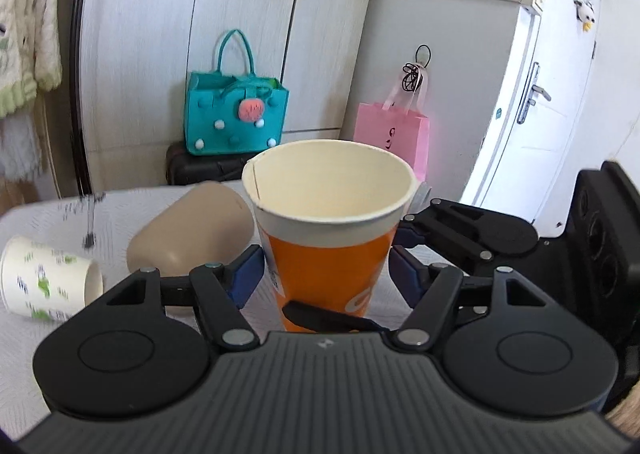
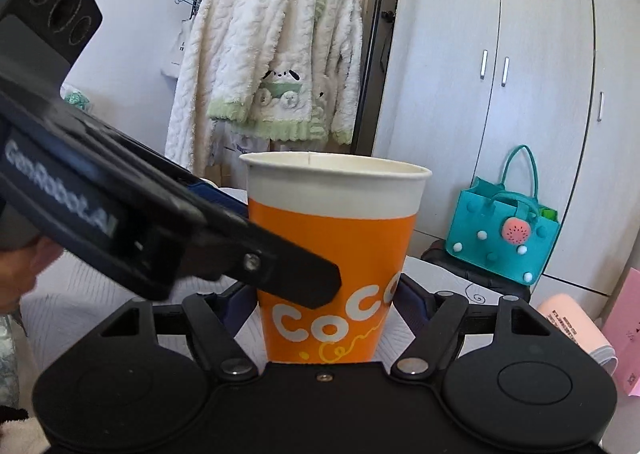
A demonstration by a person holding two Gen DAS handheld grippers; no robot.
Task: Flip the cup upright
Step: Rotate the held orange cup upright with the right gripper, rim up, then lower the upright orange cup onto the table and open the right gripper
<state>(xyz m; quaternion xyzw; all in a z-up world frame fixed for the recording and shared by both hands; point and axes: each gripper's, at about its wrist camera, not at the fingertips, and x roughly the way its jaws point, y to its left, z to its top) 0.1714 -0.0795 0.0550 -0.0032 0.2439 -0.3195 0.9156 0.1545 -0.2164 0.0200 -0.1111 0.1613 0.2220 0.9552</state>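
An orange and white paper cup (image 1: 328, 242) stands upright on the white tablecloth, mouth up; it also shows in the right wrist view (image 2: 336, 254). My left gripper (image 1: 326, 274) has its blue pads on both sides of the cup's lower body, touching it. My right gripper (image 2: 326, 298) also closes on the cup's lower sides from another angle. The right gripper's body (image 1: 472, 234) shows at the right in the left wrist view. The left gripper's body (image 2: 140, 222) crosses the right wrist view at the left.
A beige cup (image 1: 192, 230) lies on its side behind the orange cup. A white printed paper cup (image 1: 48, 282) lies on its side at the left. A teal bag (image 1: 236, 122) and a pink bag (image 1: 394, 134) stand behind the table. A pink roll (image 2: 576, 330) lies at the right.
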